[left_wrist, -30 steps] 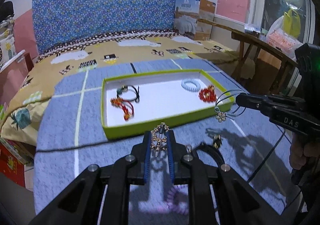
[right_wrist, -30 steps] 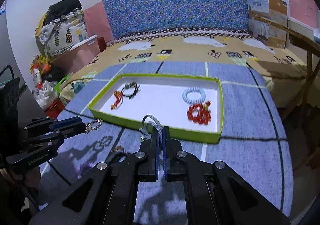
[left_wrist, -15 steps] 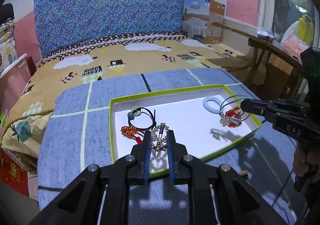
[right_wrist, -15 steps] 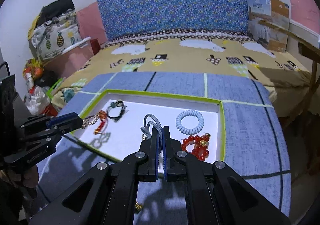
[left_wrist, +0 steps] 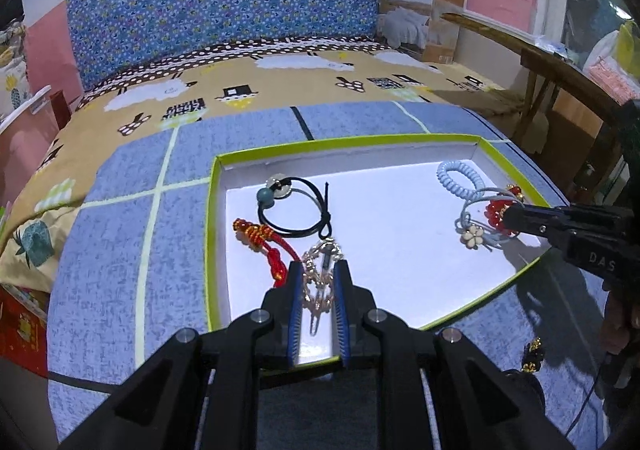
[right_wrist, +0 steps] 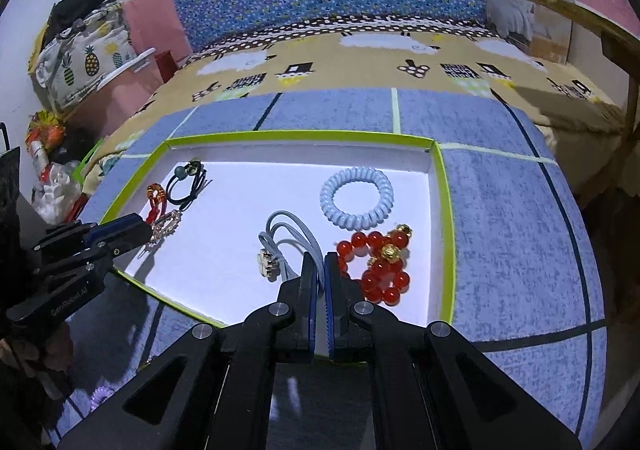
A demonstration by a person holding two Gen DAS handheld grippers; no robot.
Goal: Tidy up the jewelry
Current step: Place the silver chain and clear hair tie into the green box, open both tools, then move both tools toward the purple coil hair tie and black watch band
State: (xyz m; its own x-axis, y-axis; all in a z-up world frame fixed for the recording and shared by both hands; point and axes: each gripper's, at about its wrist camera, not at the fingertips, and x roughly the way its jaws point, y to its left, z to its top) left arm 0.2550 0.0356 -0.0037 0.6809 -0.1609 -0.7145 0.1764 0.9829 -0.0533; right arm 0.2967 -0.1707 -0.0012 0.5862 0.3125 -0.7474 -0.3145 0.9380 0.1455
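A green-rimmed white tray (left_wrist: 214,185) (right_wrist: 447,217) lies on the blue mat. My left gripper (left_wrist: 319,276) is shut on a gold chain bracelet (left_wrist: 320,270), held over the tray's near left part; it also shows in the right wrist view (right_wrist: 166,223). My right gripper (right_wrist: 319,264) is shut on a pale blue hair tie with a flower (right_wrist: 288,240), held over the tray's right part beside a red bead bracelet (right_wrist: 380,266). The tray also holds a blue coil hair tie (right_wrist: 357,197), a black hair tie (left_wrist: 294,205) and a red knotted cord (left_wrist: 266,240).
A small gold charm (left_wrist: 532,354) lies on the mat in front of the tray at right. A pink coil tie (right_wrist: 100,394) lies on the mat at the near left. A bed with patterned sheet (left_wrist: 280,73) is behind, and a wooden table (left_wrist: 560,65) stands at right.
Both grippers have moved forward and down over the tray with their pieces still held. The tray now fills more of both views.
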